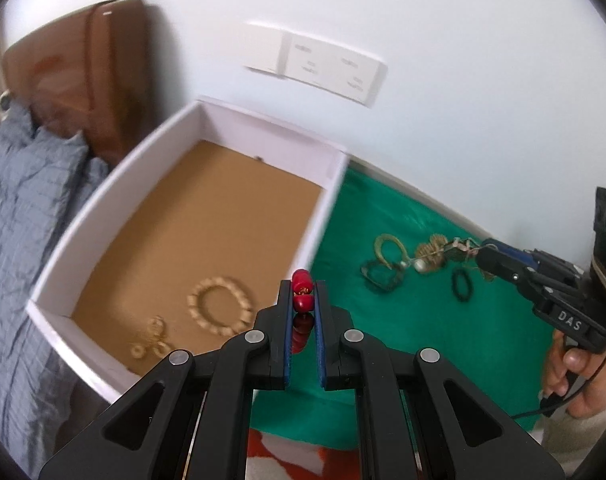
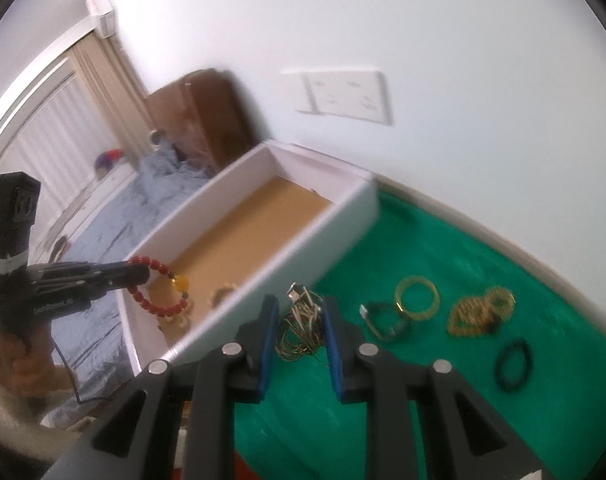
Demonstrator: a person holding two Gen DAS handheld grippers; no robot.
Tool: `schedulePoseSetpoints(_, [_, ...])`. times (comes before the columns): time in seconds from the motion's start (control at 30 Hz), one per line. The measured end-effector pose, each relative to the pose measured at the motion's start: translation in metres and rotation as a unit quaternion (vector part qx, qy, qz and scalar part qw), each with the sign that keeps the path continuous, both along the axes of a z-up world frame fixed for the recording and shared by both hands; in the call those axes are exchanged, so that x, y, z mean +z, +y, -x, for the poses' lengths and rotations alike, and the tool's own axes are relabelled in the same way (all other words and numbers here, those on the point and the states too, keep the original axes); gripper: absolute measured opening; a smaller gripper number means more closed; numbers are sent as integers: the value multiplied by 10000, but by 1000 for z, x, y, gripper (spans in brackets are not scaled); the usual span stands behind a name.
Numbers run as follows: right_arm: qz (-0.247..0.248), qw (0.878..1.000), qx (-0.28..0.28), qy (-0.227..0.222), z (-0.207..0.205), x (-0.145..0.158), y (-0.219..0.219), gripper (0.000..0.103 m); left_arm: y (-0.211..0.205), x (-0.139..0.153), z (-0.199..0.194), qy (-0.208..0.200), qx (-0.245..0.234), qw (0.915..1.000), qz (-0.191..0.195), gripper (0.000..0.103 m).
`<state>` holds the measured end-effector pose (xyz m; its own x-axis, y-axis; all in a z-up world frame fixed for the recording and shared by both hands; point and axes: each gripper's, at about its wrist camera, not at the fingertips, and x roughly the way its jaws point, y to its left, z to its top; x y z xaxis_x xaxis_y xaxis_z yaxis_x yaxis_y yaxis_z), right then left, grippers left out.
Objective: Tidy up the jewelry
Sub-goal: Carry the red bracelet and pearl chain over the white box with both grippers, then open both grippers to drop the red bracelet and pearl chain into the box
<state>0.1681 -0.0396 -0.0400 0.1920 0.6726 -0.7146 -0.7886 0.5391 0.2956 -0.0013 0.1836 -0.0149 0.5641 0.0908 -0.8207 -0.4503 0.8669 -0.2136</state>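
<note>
My left gripper (image 1: 303, 300) is shut on a red bead bracelet (image 1: 303, 294), held just right of the white box (image 1: 207, 120). In the right wrist view the bracelet (image 2: 155, 288) hangs from that gripper (image 2: 137, 274) over the box's near end (image 2: 323, 232). The box's brown floor holds a cream bead bracelet (image 1: 219, 310) and gold pieces (image 1: 151, 340). My right gripper (image 2: 299, 320) is open around a tangle of thin wire bangles (image 2: 301, 328) on the green cloth (image 2: 423, 400); it also shows in the left wrist view (image 1: 479, 252).
On the cloth lie a yellow bangle (image 2: 417, 298), a dark square bracelet (image 2: 385, 320), a gold beaded piece (image 2: 479, 312) and a black ring band (image 2: 513, 364). A white wall with a socket plate (image 2: 347, 96) is behind. A bed with grey bedding (image 1: 19, 200) lies left.
</note>
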Motion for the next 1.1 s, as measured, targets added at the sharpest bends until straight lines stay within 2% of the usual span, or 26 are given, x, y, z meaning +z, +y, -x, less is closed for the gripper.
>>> schedulePoseSetpoints(0.17, [-188,9988,392,-243,-20,23,52,23,41,14,4,-106,521,9982,-291,7])
schedulePoseSetpoints(0.33, [-96,9967,798,-102,-31,17,109,23,71,-4,1,14,792,9966,-230,7])
schedulePoseSetpoints(0.5, [331,9922,1198,-58,-30,-14,170,23,90,-43,-12,192,929,9955,-31,7])
schedulePoseSetpoints(0.7, [1106,9812,1581,-42,-27,-76,237,23,111,-93,-25,369,1279,9908,234,7])
schedulePoseSetpoints(0.8, [1347,9766,1673,-87,-21,-97,256,23,124,-115,-30,561,1454,9872,327,7])
schedulePoseSetpoints(1.0, [1544,9731,1706,-127,-10,-119,270,25,142,-144,-32,801,1744,9806,395,8])
schedulePoseSetpoints(1.03, [1560,9739,1643,-122,-10,-120,269,27,145,-147,-30,824,1850,9783,428,13])
schedulePoseSetpoints(1.07, [1546,9755,1560,-101,-11,-120,269,40,147,-149,-26,856,1956,9759,459,20])
schedulePoseSetpoints(1.1, [1514,9774,1475,-94,-11,-119,267,56,150,-150,-23,889,2045,9736,489,44])
